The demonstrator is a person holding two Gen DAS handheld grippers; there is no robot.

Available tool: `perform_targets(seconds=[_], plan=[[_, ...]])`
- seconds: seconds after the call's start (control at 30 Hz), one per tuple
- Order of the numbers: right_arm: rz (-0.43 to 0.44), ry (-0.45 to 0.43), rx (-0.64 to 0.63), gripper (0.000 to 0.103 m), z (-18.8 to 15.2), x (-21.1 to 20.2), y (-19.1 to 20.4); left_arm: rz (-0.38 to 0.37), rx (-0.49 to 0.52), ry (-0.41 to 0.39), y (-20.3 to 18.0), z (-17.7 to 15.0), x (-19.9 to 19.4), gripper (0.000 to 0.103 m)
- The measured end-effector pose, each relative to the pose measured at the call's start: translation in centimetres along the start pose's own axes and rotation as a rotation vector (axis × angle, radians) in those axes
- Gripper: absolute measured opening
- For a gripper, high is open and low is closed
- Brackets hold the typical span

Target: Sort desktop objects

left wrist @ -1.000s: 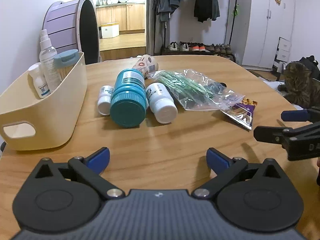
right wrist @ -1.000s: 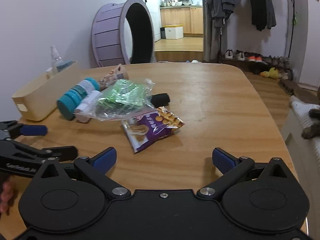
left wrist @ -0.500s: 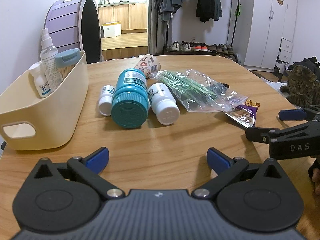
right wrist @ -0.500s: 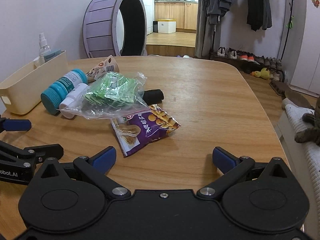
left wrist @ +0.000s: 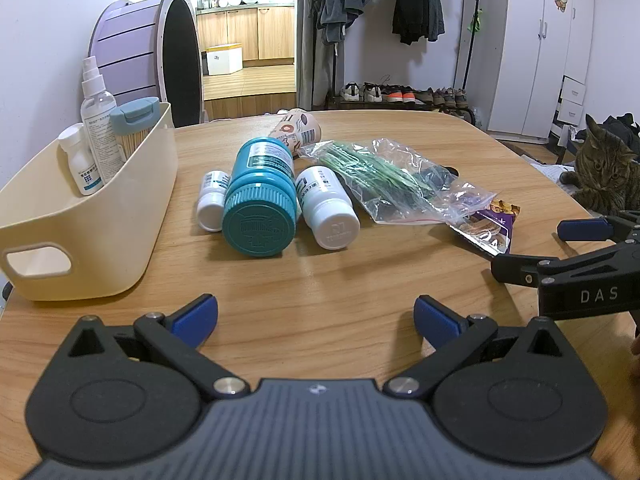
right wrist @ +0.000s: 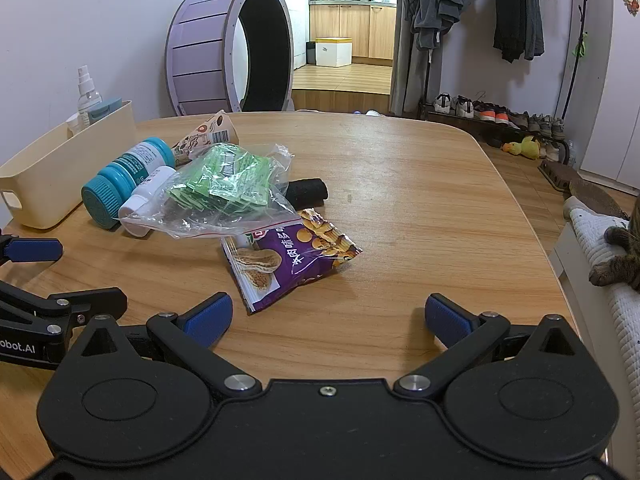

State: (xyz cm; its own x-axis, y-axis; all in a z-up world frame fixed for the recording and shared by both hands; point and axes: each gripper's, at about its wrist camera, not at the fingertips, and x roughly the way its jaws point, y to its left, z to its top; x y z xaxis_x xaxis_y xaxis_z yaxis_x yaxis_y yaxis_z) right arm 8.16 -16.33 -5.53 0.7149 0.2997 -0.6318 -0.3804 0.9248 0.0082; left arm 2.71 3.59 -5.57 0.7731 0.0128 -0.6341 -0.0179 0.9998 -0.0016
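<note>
Clutter sits mid-counter (left wrist: 320, 304): big teal bottle (left wrist: 258, 204) lying on its side, small white bottle (left wrist: 211, 200) touching its left, bigger white bottle (left wrist: 328, 210) just right. Clear zip bag of green packets (right wrist: 224, 188) lies right of those, overlapping purple snack packet (right wrist: 292, 264). Black cylinder (right wrist: 308, 193) just behind the bag, printed paper cup (left wrist: 298, 130) tipped over at the far end. Cream basket (left wrist: 92, 236) at left, holding spray bottle (left wrist: 98, 120), blue-lid container (left wrist: 134, 126) and small white bottle. Left tongs (left wrist: 316, 316) released, spread wide, empty, hovering near edge. Right tongs (right wrist: 328, 318) likewise released, empty, snack packet just ahead. Tabby cat (left wrist: 604, 176) watching off the right side.
</note>
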Motion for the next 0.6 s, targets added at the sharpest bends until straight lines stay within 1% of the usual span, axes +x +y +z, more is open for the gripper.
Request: perform_targets(seconds=[0.6], plan=[[-0.002,0.000,0.002,0.103,0.09,0.14,0.36,0.000,0.000,0.000,0.00,0.00,-0.02,0.103]])
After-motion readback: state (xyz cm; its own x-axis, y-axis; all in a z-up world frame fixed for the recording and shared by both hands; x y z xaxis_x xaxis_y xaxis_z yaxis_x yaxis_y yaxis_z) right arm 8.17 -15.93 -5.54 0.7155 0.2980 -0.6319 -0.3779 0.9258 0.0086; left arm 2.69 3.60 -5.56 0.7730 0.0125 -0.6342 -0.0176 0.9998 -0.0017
